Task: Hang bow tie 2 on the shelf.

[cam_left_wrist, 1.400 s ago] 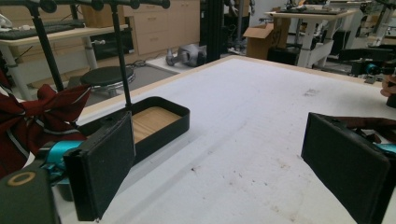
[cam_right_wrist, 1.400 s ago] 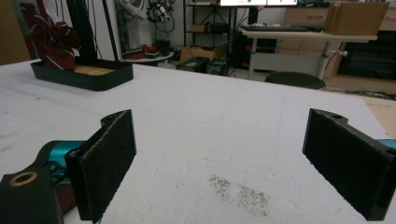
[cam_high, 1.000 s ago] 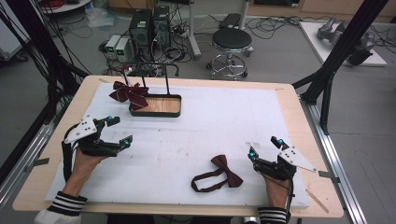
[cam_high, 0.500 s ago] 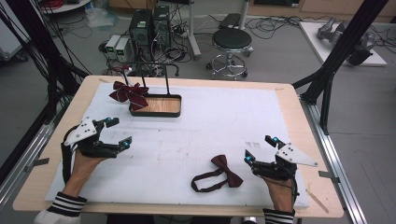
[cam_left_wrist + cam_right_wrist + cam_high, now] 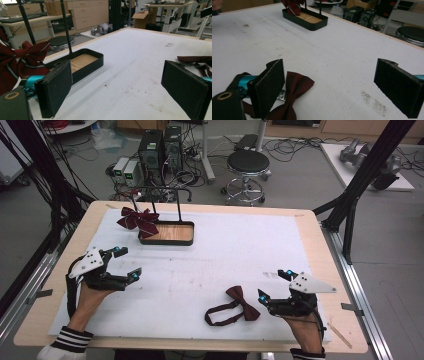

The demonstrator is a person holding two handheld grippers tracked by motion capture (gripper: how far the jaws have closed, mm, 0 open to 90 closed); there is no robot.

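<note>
A dark red bow tie [image 5: 243,303] with its strap looped lies on the white mat near the table's front; it also lies low in the right gripper view [image 5: 294,95]. My right gripper [image 5: 276,285] stands open just right of it, and its left jaw is beside the tie's wing. A striped dark red bow [image 5: 138,219] hangs on the black stand over a wooden-floored tray [image 5: 168,234], seen too in the left gripper view [image 5: 82,62]. My left gripper [image 5: 128,262] is open at the left, empty.
The white mat [image 5: 235,250] covers most of the wooden table. The stand's black rods [image 5: 178,206] rise from the tray at the back left. Beyond the table are computer towers [image 5: 160,145], a round stool [image 5: 249,164] and black frame posts [image 5: 367,175].
My right gripper has slid left toward the plain bow tie. The left gripper has hardly moved.
</note>
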